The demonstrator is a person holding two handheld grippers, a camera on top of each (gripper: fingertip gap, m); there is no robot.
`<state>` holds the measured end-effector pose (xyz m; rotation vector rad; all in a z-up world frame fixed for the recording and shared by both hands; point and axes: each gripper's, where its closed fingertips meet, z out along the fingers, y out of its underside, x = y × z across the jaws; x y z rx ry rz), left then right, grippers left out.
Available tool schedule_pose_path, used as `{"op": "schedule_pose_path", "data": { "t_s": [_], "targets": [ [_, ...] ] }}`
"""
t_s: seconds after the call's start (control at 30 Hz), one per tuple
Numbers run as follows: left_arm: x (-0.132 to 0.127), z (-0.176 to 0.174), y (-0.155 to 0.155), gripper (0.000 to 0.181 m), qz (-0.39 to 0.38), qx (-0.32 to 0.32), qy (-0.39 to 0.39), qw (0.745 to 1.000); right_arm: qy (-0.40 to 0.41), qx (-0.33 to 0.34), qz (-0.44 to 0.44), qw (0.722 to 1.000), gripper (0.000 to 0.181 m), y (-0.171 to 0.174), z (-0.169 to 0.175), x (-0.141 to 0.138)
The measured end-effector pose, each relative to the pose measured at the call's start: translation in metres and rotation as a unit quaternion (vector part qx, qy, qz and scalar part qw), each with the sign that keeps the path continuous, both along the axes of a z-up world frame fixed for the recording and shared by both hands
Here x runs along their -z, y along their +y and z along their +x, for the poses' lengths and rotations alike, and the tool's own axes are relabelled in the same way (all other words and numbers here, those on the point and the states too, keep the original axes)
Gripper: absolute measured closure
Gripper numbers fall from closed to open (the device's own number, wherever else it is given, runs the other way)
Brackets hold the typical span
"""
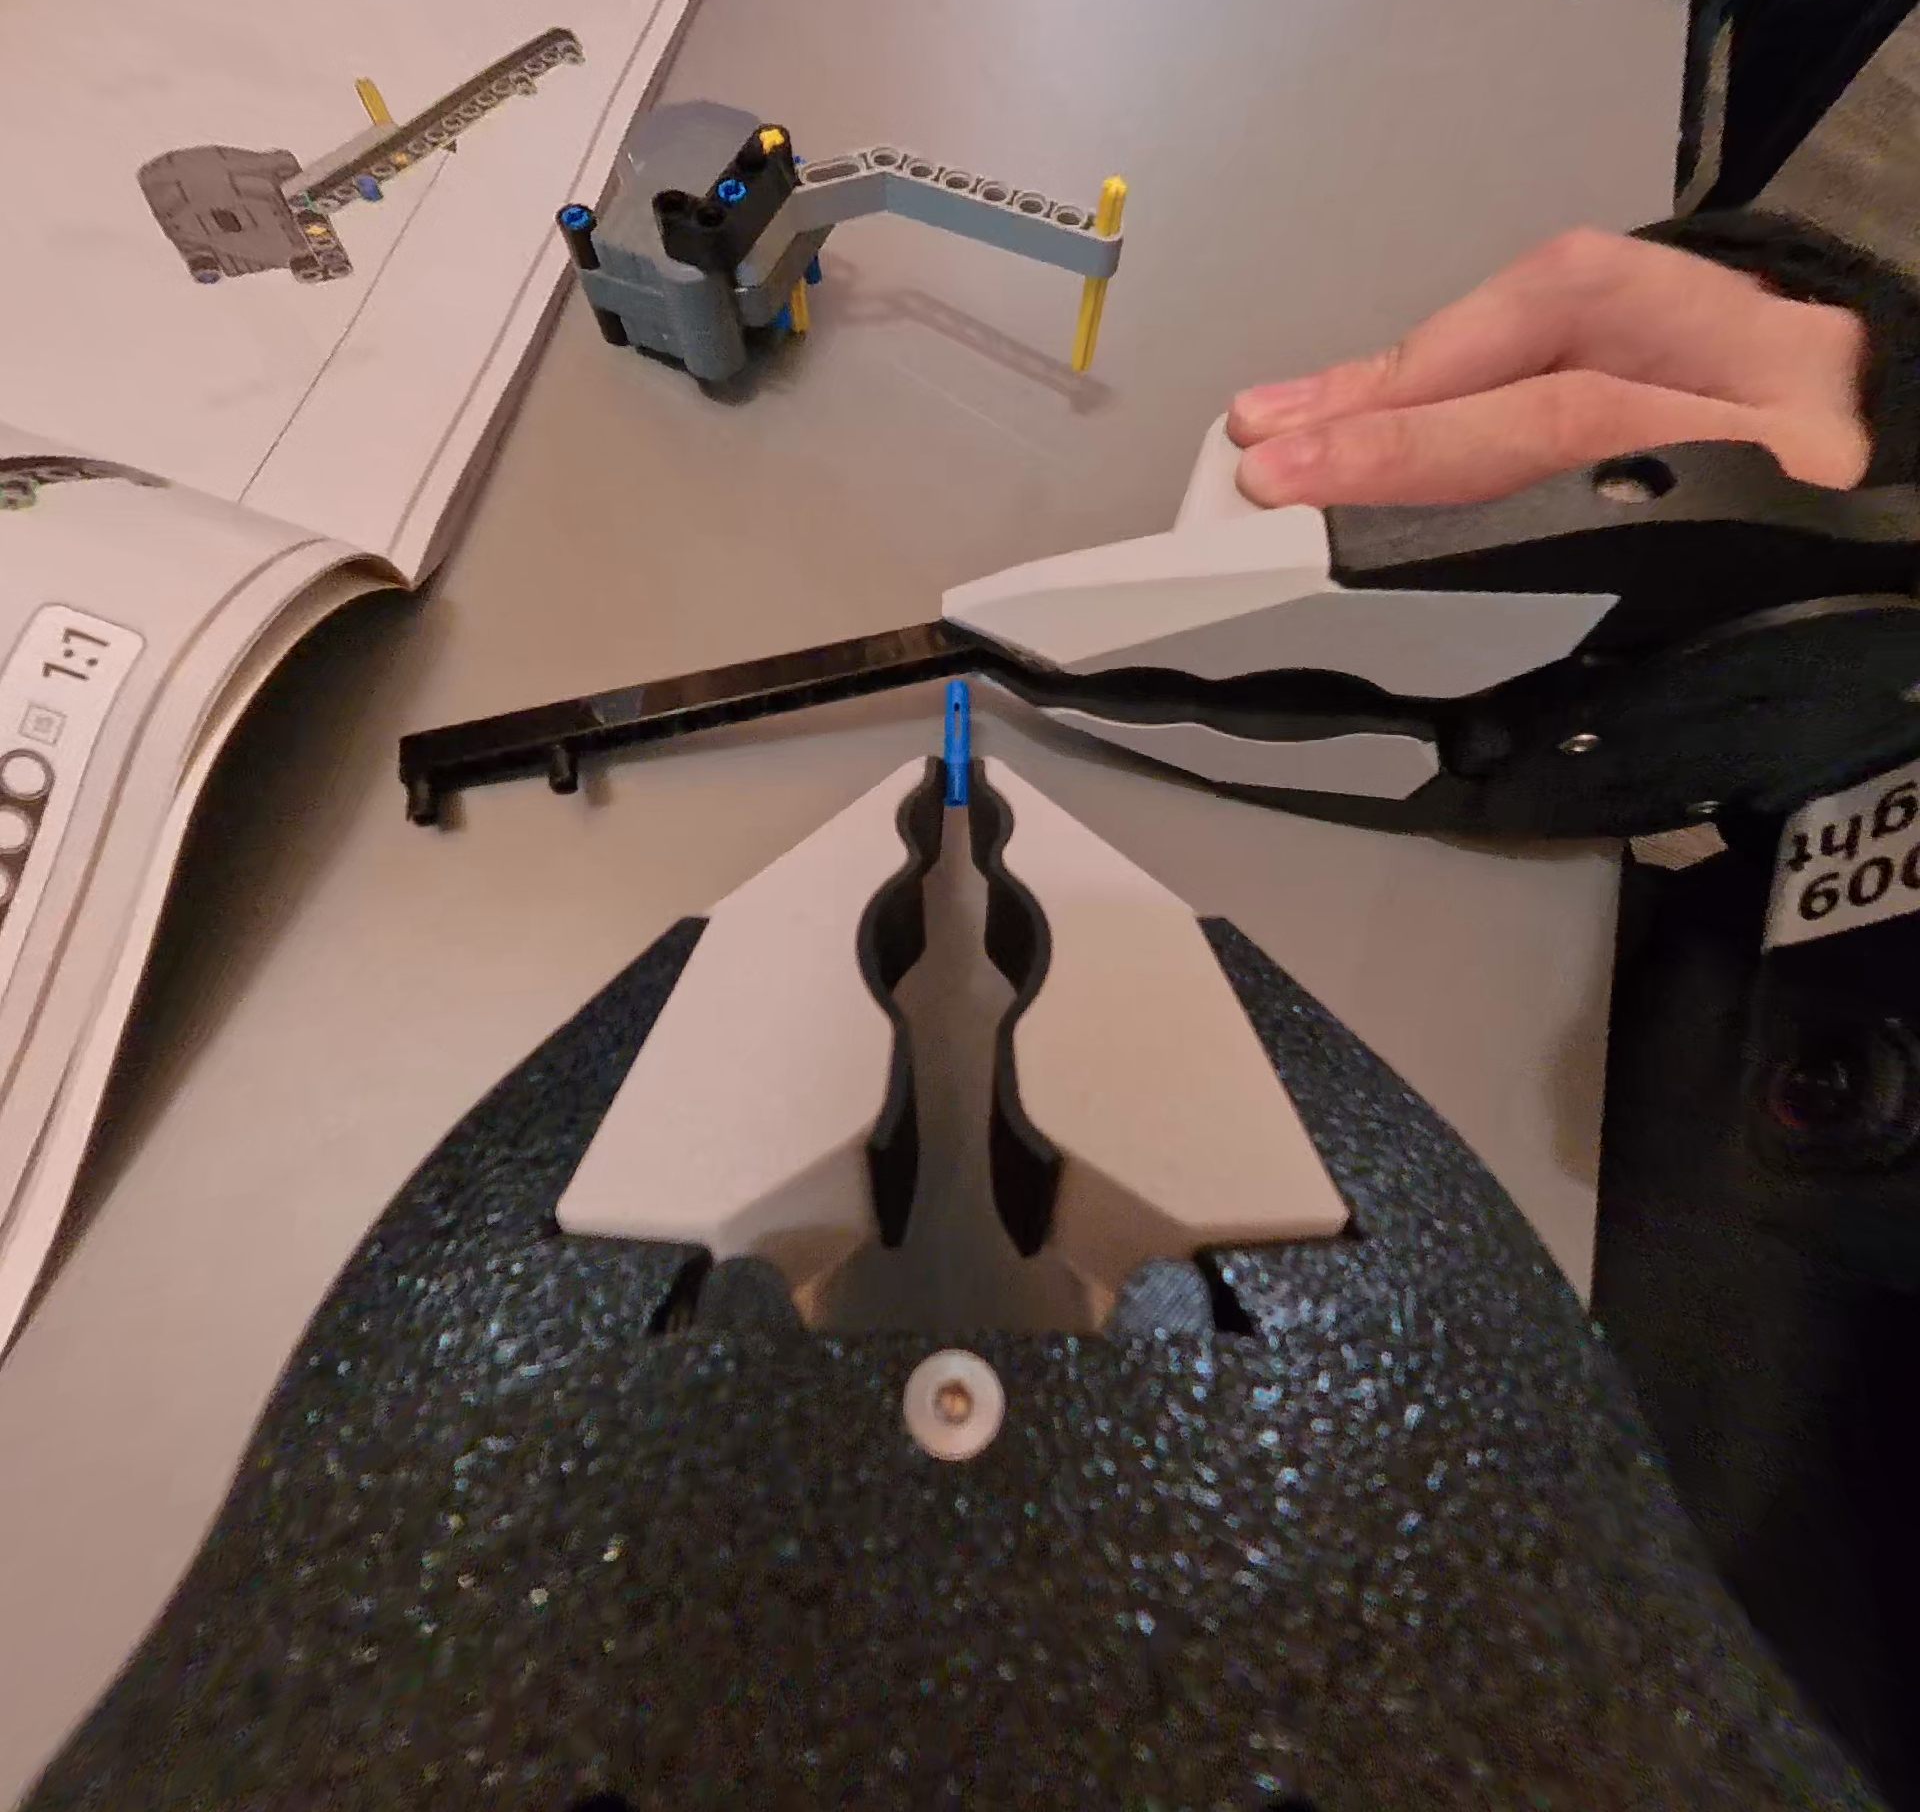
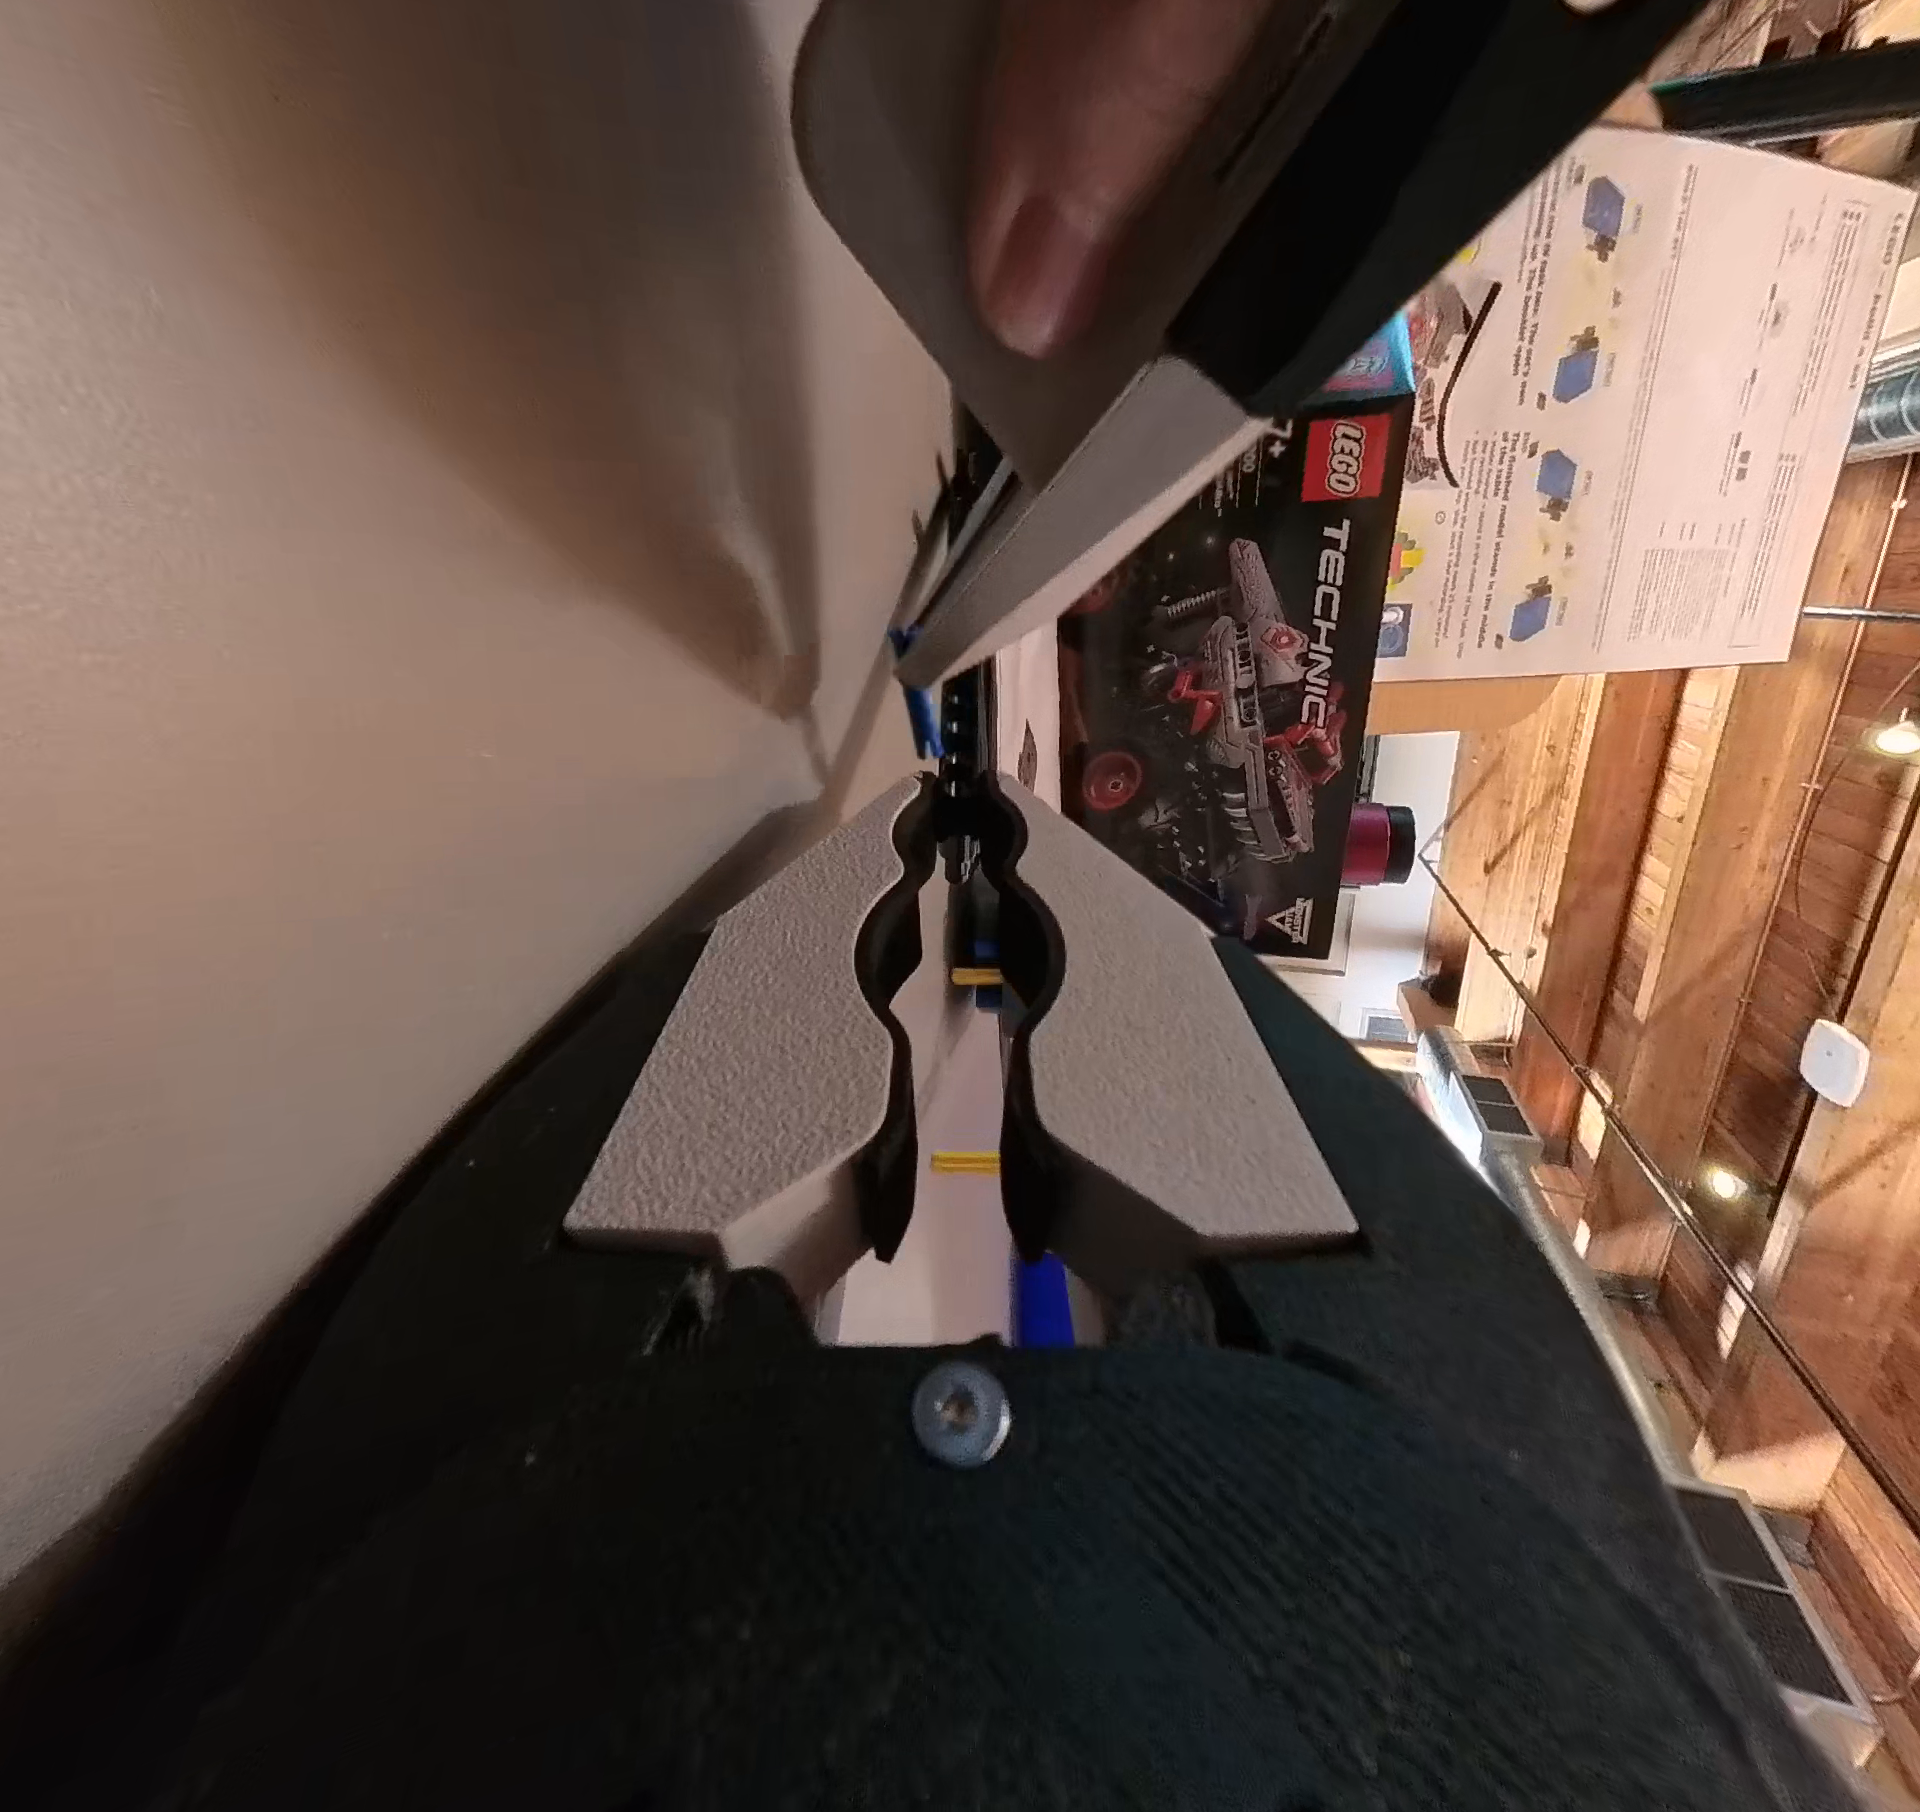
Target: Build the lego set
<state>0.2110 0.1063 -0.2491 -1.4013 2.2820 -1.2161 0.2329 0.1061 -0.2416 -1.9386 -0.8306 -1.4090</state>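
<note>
My left gripper (image 1: 954, 775) is shut on a small blue pin (image 1: 955, 739) that sticks out past its tips. My right gripper (image 1: 971, 640) comes in from the right, shut on one end of a long black beam (image 1: 675, 702) held just above the table. The pin's tip is right at the beam's near side, beside the right gripper's tips. In the right wrist view my right gripper (image 2: 958, 791) holds the beam (image 2: 954, 832) end-on, and the left gripper (image 2: 914, 666) with the blue pin (image 2: 920, 708) is just beyond it.
A partial build (image 1: 717, 245) of a grey block, a grey beam and yellow axles stands on the grey table (image 1: 1247, 152). An open instruction booklet (image 1: 312, 204) lies at the left. A hand (image 1: 1558, 380) rests on the right gripper. A set box (image 2: 1247, 682) and a printed sheet (image 2: 1662, 412) stand behind. My left and right fingertips are right by each other.
</note>
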Motion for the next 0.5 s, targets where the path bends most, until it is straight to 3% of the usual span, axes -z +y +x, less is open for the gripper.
{"op": "schedule_pose_path", "data": {
  "t_s": [0.5],
  "targets": [
    [-0.0021, 0.0007, -0.002, 0.179, -0.051, -0.014, 0.011, 0.999, -0.034, 0.003, -0.015, 0.999, 0.176, -0.0002, 0.0, 0.0]
  ]
}}
